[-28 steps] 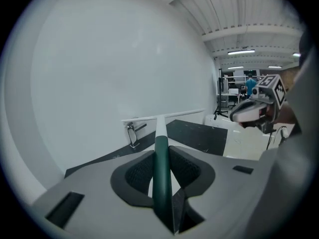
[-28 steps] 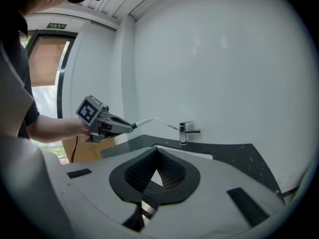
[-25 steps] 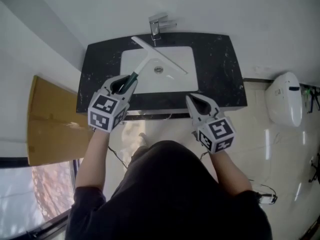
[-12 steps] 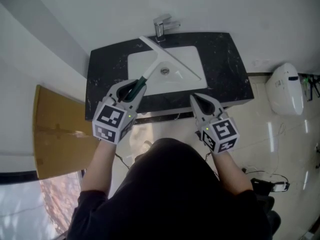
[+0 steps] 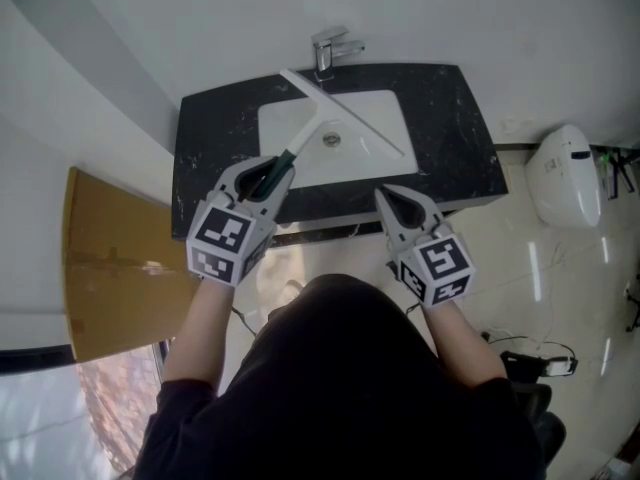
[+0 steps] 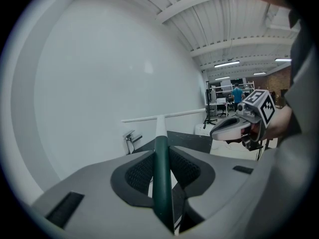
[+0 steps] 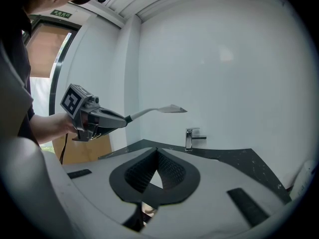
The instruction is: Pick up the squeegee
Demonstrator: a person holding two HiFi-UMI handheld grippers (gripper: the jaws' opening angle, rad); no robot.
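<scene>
White wall (image 5: 450, 8) fills the top of the head view, and pale glossy floor tiles (image 5: 560, 288) spread out at lower right. Against the wall stands a black, white-flecked vanity countertop (image 5: 215, 138). The person, in a dark top (image 5: 340, 388), stands in front of it with both forearms stretched toward it. A brown wooden panel (image 5: 110, 268) lies to the left of the vanity. A white rectangular basin (image 5: 380, 108) is sunk into the middle of the countertop, and a white toilet (image 5: 565, 173) sits on the floor to the right.

The left gripper (image 5: 268, 173) is over the front left of the countertop, its jaws clamped on the dark green handle (image 6: 162, 173) of the squeegee (image 5: 330, 118). The left gripper view shows the handle pinched between the ribbed pads (image 6: 142, 171) and running straight out from them. The right gripper (image 5: 392, 200) is just beside the countertop's front edge, well apart from the left one. Its jaws meet at the tips with nothing between them.

The squeegee is lifted off the vanity. The right gripper view shows it in the air, higher than the tap. Its white neck rises from the green handle to a long white blade (image 6: 164, 116), which in the head view crosses diagonally over the basin. A chrome tap (image 5: 330, 50) stands at the basin's back edge.
</scene>
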